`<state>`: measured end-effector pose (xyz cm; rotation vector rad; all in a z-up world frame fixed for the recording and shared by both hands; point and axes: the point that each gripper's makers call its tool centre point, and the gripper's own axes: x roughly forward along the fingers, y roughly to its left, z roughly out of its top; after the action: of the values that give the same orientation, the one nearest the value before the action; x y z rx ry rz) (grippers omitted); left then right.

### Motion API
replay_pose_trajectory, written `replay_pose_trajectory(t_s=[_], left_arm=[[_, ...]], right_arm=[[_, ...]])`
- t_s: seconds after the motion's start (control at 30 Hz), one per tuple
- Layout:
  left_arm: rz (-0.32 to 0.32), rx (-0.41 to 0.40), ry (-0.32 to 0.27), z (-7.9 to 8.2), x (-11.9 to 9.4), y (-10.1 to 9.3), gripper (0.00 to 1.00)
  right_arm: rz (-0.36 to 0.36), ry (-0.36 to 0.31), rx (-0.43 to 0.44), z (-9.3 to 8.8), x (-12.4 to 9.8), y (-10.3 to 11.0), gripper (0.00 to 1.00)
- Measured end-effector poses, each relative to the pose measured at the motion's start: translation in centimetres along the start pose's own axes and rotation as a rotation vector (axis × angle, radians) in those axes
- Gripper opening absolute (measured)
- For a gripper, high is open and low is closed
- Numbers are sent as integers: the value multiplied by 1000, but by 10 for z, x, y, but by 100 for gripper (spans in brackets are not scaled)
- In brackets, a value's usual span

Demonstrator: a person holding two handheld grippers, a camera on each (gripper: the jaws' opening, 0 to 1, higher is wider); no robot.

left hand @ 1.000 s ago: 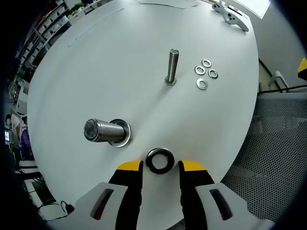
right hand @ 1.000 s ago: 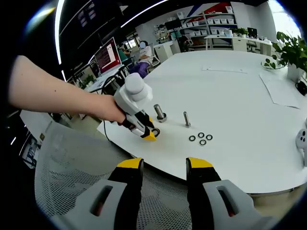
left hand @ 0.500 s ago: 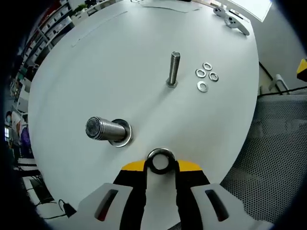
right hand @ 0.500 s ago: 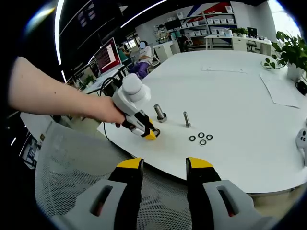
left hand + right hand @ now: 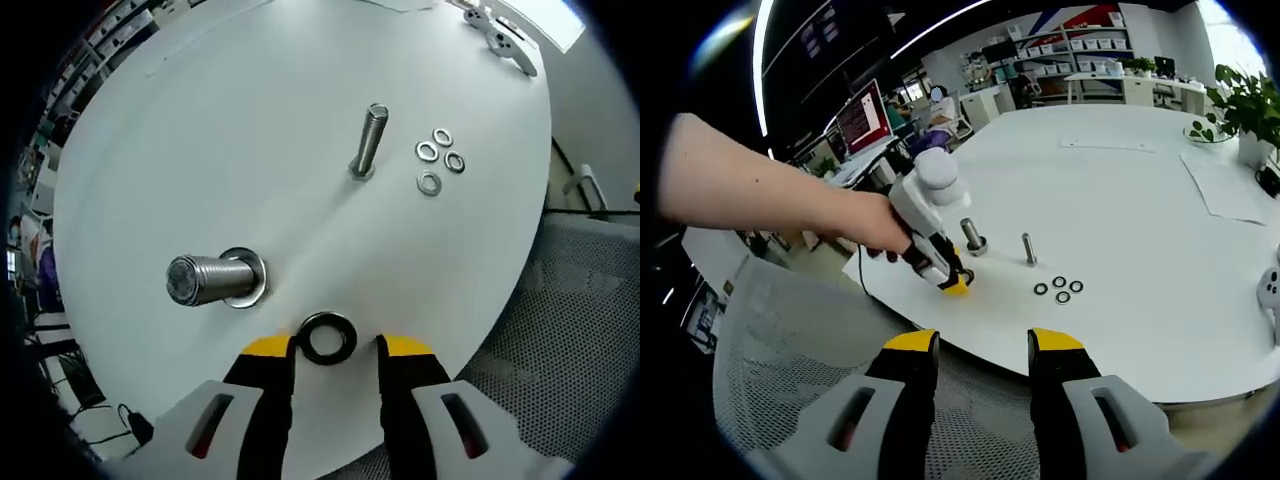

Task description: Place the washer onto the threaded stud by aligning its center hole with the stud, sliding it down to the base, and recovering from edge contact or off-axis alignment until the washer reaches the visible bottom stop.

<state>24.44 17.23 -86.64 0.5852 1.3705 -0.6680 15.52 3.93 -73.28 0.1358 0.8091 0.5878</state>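
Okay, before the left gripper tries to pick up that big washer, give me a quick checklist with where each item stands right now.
1. Left gripper jaws apart, ready to close: ok.
2. Large washer sits between the yellow tips: ok, roughly centred.
3. Washer flat on the table: ok.
4. Washer actually gripped: not ok; gaps show on both sides.
5. Thick stud free to receive it: cannot tell; a ring already lies at its base, and whether that is a washer or part of the stud is unclear.
6. Right gripper out of the way: ok, open and back off the table edge.
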Motion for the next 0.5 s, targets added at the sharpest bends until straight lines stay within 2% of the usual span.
replay_pose_trajectory(t_s=[0.17, 0.23, 0.33, 0.5], left_arm=[[0, 5, -1, -1, -1, 1, 30], [6, -22, -13, 0, 0, 5, 27], [11, -19, -24, 1, 1, 8, 22], [14, -12, -14, 1, 1, 7, 21]], right_arm=[[1, -2, 2, 0, 0, 0, 38], [2, -2, 3, 0, 0, 0, 38], [2, -3, 4, 0, 0, 0, 38], [2, -4, 4, 0, 0, 0, 38]])
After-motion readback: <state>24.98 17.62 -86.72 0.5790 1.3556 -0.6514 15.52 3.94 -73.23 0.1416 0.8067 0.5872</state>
